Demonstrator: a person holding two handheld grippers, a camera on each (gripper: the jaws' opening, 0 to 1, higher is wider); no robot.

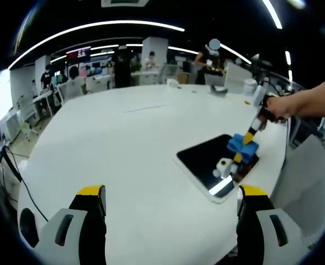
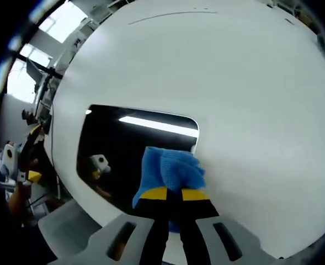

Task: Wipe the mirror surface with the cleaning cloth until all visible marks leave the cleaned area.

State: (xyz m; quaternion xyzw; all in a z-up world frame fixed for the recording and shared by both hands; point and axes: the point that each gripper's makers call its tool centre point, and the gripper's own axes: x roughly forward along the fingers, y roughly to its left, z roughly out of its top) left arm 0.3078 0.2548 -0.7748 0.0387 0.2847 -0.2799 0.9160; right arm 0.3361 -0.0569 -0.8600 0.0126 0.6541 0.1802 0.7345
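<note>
While the right gripper (image 2: 173, 194) has its jaws squeezed together on the blue cleaning cloth (image 2: 170, 168), the cloth sits pressed flat on the mirror (image 2: 118, 149), down near the mirror's edge at about 5 o'clock in the right gripper view. The mirror lies flat on the white table (image 2: 250, 99) and reflects ceiling light strips. In the left gripper view the mirror is over at 4 o'clock, close to the table's edge, with the right gripper coming down on it from 2 o'clock, held by a person's hand (image 1: 281, 106). The left gripper (image 1: 170, 193) hangs over bare tabletop with its jaws spread wide, nothing in them. Desks and people are way back at 12 o'clock.
</note>
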